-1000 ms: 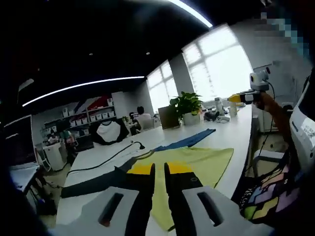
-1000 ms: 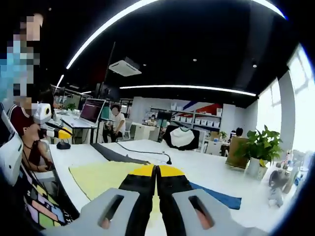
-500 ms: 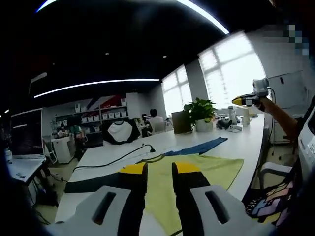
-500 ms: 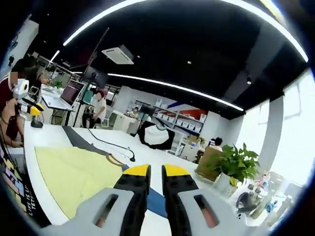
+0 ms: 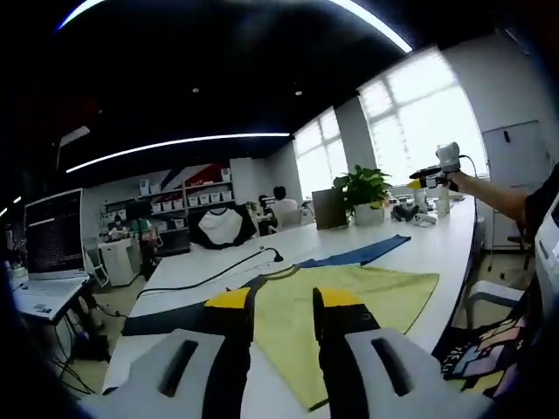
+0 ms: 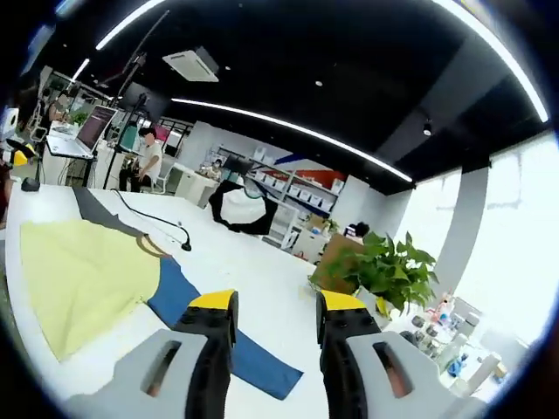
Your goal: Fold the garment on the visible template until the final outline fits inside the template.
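Observation:
A T-shirt lies flat on the white table (image 5: 192,271). Its body is yellow (image 5: 349,301), one sleeve blue (image 5: 358,253), the other dark (image 5: 175,319). My left gripper (image 5: 284,301) hovers above the shirt's near hem, open with nothing between its yellow-tipped jaws. In the right gripper view the yellow body (image 6: 83,271) lies to the left and the blue sleeve (image 6: 218,340) runs under my right gripper (image 6: 278,305), which is open and empty above it. A hand holds the right gripper (image 5: 432,173) up at the far right of the left gripper view.
A black cable (image 5: 218,272) with a plug (image 6: 183,246) crosses the table beyond the collar. A potted plant (image 6: 380,266) and small items stand at the table's far end. A screen (image 5: 52,231) stands off to the side. People sit at desks behind.
Both grippers have gone from almost shut to open. The right gripper's camera has swung away from the yellow body toward the blue sleeve and plant. The shirt lies as before.

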`<state>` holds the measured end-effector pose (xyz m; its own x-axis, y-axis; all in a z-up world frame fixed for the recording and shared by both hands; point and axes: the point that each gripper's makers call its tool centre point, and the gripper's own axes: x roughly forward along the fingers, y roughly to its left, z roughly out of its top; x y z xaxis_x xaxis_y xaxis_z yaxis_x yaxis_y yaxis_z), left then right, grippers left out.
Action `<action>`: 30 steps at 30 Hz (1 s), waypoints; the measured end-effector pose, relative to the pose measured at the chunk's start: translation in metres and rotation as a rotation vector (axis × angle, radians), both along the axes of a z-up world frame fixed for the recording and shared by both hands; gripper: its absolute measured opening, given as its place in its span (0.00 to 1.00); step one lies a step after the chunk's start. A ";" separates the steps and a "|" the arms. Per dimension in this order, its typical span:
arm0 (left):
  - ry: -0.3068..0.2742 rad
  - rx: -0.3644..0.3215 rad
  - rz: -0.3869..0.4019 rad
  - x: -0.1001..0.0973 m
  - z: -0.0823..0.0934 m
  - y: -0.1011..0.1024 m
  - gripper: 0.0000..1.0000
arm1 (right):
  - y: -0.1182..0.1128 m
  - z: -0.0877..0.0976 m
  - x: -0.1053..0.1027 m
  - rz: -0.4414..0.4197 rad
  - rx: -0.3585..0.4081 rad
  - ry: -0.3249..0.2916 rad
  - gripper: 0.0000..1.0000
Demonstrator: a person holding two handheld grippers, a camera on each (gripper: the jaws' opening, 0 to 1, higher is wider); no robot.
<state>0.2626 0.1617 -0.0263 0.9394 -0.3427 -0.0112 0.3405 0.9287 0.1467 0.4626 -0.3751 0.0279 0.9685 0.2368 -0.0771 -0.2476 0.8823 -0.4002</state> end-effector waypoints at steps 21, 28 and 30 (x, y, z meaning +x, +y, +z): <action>-0.034 0.029 0.119 -0.001 0.005 0.024 0.49 | -0.035 -0.122 0.079 -0.087 0.034 0.176 0.66; -0.054 0.029 0.337 0.000 0.014 0.064 0.96 | -0.048 -0.164 0.089 -0.156 0.053 0.271 0.62; -0.065 0.032 0.319 0.000 0.015 0.063 0.99 | -0.057 -0.175 0.089 -0.179 0.069 0.290 0.61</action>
<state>0.2624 0.2246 -0.0109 0.9984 -0.0318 0.0465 0.0224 0.9816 0.1895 0.5517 -0.4321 -0.1474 0.9351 0.0799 -0.3454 -0.1817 0.9446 -0.2734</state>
